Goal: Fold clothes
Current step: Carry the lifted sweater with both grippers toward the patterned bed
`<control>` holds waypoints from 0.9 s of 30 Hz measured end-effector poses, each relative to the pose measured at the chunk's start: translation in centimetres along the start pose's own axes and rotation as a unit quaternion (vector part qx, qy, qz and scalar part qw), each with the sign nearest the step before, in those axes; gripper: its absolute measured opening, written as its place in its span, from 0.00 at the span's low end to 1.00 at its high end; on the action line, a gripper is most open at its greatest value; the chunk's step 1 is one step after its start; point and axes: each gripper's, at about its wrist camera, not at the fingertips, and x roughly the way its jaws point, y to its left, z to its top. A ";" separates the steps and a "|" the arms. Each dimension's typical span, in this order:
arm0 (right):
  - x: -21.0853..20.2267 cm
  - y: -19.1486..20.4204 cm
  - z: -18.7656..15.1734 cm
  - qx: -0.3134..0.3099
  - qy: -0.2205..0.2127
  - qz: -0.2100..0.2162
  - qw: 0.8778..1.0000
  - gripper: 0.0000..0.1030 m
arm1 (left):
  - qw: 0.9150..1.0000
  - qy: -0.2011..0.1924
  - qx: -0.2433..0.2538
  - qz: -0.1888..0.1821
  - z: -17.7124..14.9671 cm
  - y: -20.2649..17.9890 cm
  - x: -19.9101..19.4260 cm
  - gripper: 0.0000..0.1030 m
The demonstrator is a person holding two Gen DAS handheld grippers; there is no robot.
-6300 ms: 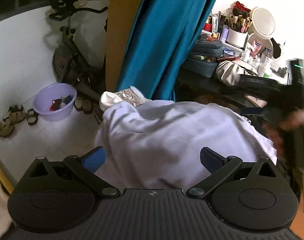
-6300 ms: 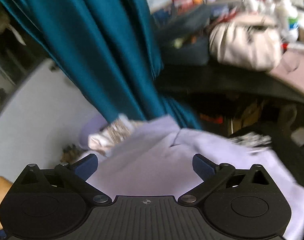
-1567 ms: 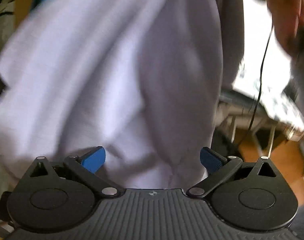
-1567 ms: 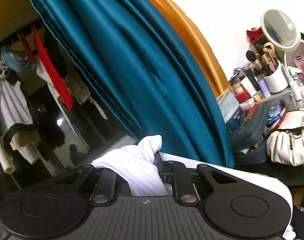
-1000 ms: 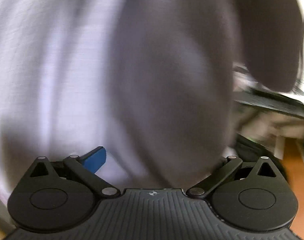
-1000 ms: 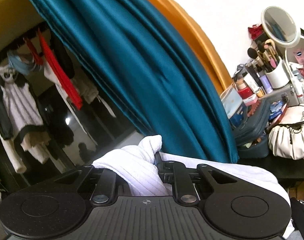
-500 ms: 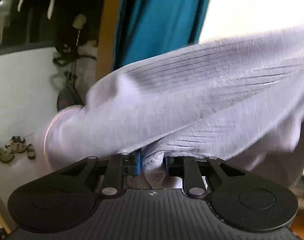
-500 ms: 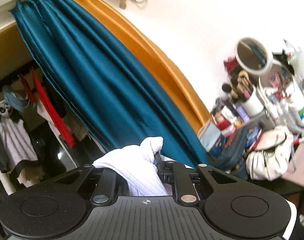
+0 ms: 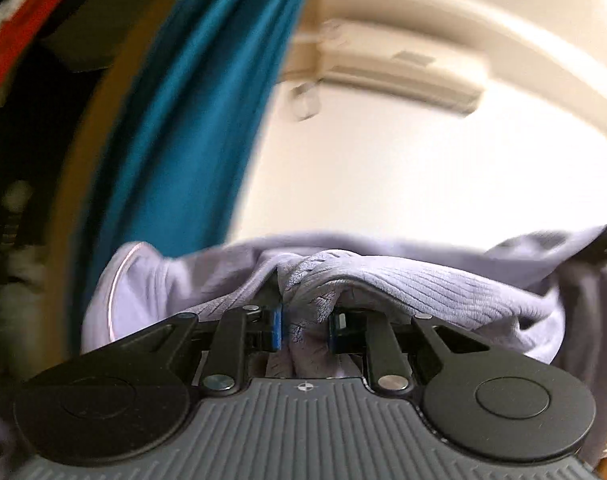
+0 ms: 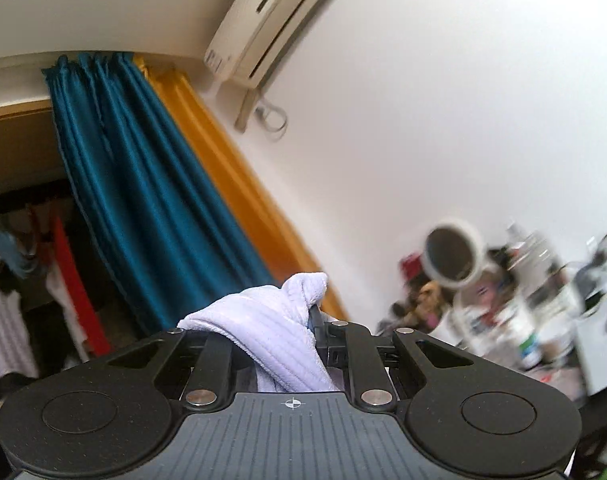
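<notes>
Left gripper [image 9: 304, 330]: a bunched ribbed fold of the pale lilac garment [image 9: 403, 284] is pinched between its blue pads [image 9: 276, 327]; the jaws are drawn in narrow on the cloth.
Change at the left gripper: a second ago the jaws were seen spread wide with the cloth only hanging in front of them; half a second ago the cloth was already clamped, and that grip is kept now.
Garment seen from the left wrist: it is stretched sideways from the pinch, one part out to the left with a pale edge seam, the other off to the right edge of the view.
Right gripper [image 10: 299, 344]: a ribbed white-lilac tuft of the same garment [image 10: 271, 336] is held between jaws drawn close together; the tuft stands up above the fingers.
Change at the right gripper: the grip is unchanged across all earlier views; only the background has shifted.
Background beyond the left gripper: a teal curtain [image 9: 191, 100] to the upper left, a cream wall and ceiling step ahead; the floor and sandals seen earlier are gone from view.
Background beyond the right gripper: the teal curtain [image 10: 135, 184], a yellow curtain [image 10: 239, 184], a wall air conditioner [image 10: 271, 12] above, and a blurred round mirror [image 10: 453, 254] among cosmetics to the right, lower in the view than before.
</notes>
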 end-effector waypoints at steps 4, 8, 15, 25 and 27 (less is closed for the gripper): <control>-4.0 1.7 1.1 -0.027 -0.016 -0.056 0.998 0.14 | 0.994 0.005 -0.017 -0.103 0.0 -1.7 1.5 0.19; -9.0 2.3 1.9 -0.048 -0.034 -0.114 0.992 0.14 | 0.981 0.028 -0.055 -0.183 -2.2 -4.4 4.3 0.18; -21.2 0.3 5.6 -0.048 -0.121 -0.191 0.973 0.14 | 0.950 0.020 -0.067 -0.304 -2.6 -13.8 6.6 0.18; -38.6 -7.5 11.8 -0.053 -0.149 -0.227 0.961 0.14 | 0.928 0.014 -0.083 -0.362 -6.7 -33.6 6.2 0.18; -41.2 -9.2 13.4 -0.062 -0.136 -0.240 0.959 0.14 | 0.926 0.030 -0.097 -0.364 -7.9 -36.8 6.7 0.18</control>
